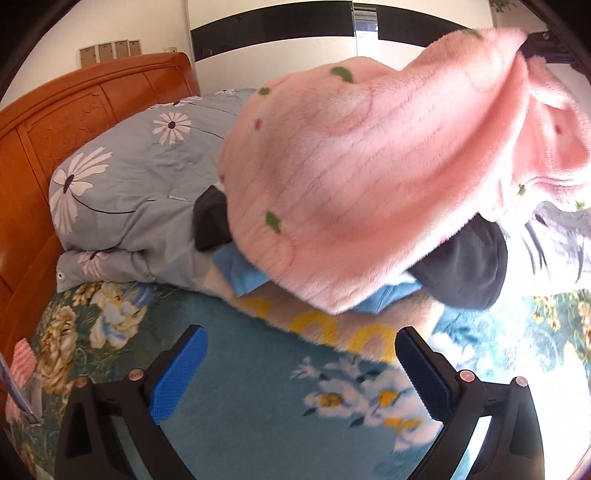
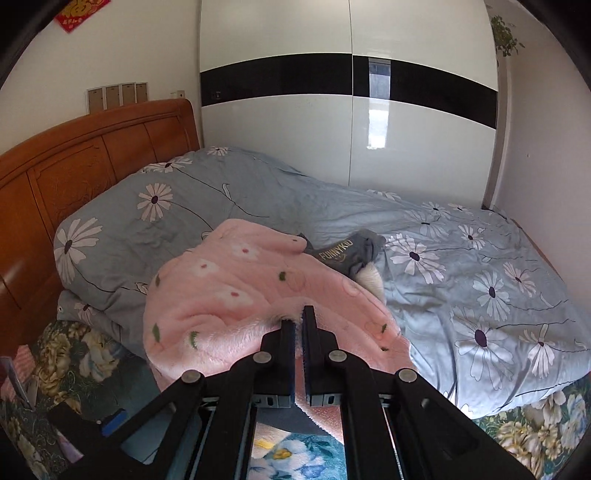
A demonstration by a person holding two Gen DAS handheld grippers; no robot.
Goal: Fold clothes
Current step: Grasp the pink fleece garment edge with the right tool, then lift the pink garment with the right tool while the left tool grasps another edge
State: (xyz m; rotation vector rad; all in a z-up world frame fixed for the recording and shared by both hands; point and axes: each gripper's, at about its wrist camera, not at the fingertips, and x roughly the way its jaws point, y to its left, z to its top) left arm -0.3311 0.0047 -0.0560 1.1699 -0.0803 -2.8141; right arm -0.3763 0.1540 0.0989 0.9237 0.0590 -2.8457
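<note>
You can read "FUNNYKID" in yellow letters on the grey garment (image 2: 345,254) lying on the quilt. The red wall hanging (image 2: 83,13) carries gold characters, too small for you to make out.

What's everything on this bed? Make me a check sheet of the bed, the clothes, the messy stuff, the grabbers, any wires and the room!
Surface: bed with a floral sheet, teal with white and yellow flowers.
Job's things: fluffy pink garment lifted by one edge; dark grey garment printed FUNNYKID behind it; blue garment underneath.
Clutter: bunched grey daisy duvet; small pink checked item at the bed's edge.
Grippers: left gripper open, holding nothing, above the sheet; right gripper shut on the pink garment's edge.
Cables: nothing seen.
Surroundings: wooden headboard, white wardrobe with a black band, red wall decoration.
</note>
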